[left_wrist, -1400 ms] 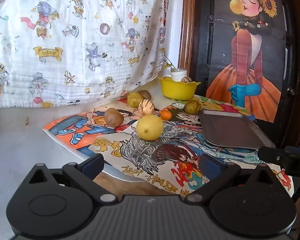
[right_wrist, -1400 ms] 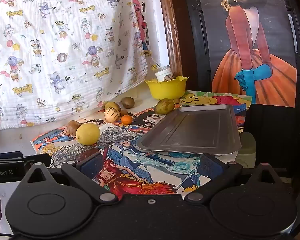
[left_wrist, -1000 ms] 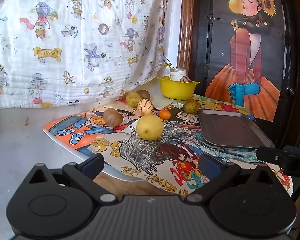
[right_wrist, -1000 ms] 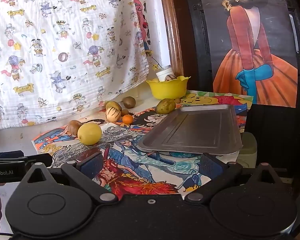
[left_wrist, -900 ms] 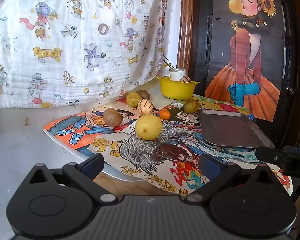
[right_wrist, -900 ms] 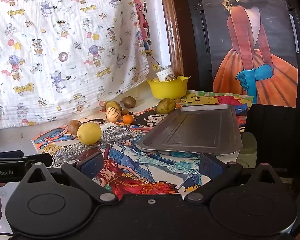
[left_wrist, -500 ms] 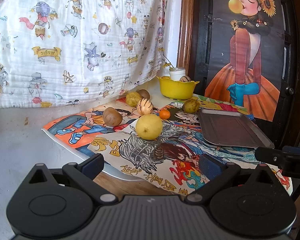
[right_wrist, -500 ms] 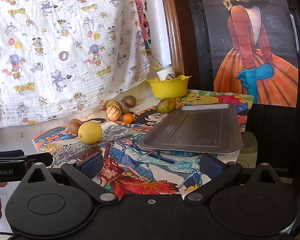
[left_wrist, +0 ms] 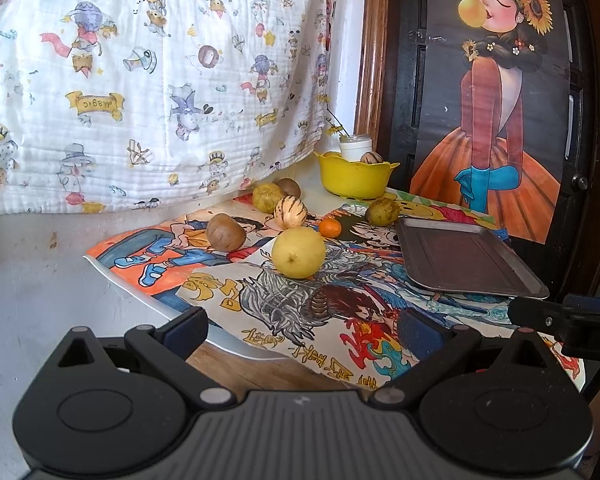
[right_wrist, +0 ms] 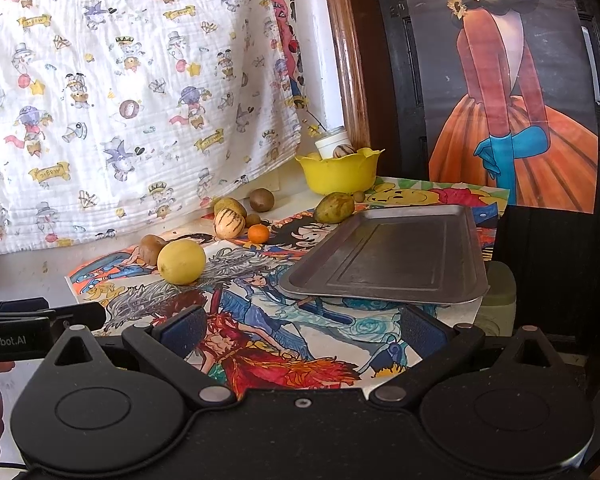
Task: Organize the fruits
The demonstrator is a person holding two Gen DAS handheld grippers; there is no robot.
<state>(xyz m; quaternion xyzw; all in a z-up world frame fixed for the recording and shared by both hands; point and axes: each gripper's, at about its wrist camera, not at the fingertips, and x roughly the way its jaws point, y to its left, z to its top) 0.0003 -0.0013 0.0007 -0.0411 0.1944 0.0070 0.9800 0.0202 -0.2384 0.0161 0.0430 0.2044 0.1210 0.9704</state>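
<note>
L gripper (left_wrist: pixel 302 326): fingers wide apart, nothing between them, low in frame over near edge of the cartoon-print mat (left_wrist: pixel 300 304). R gripper (right_wrist: pixel 302 328): same, spread wide, empty, hovering over mat's near edge.

Fruits loose on mat, centre-left of both views. Large yellow fruit (left_wrist: pixel 298 252), nearly round, no clear long axis; small dimple faces the L cam, slightly down. Smooth, pale yellow skin. Brown fruit (left_wrist: pixel 225 232) just left/behind it, oval, long axis roughly left-right in L view; matte skin. Striped cream fruit (left_wrist: pixel 290 212) further back, upright-ish, dark stripes running top to bottom. Small orange fruit (left_wrist: pixel 330 227) just right of it, round. Greenish-yellow fruit (left_wrist: pixel 268 198) and a darker brown one (left_wrist: pixel 289 187) at the back, by the patterned cloth (left_wrist: pixel 148 80). Olive-green fruit (right_wrist: pixel 334 207), oval, long axis left-right, near tray's far corner; touching or not, can't tell.

Metal tray (right_wrist: pixel 388 256) empty, right of centre, long axis running away from cams. Yellow bowl (right_wrist: pixel 338 172) behind, upper centre, holds a striped fruit and a white jar.
</note>
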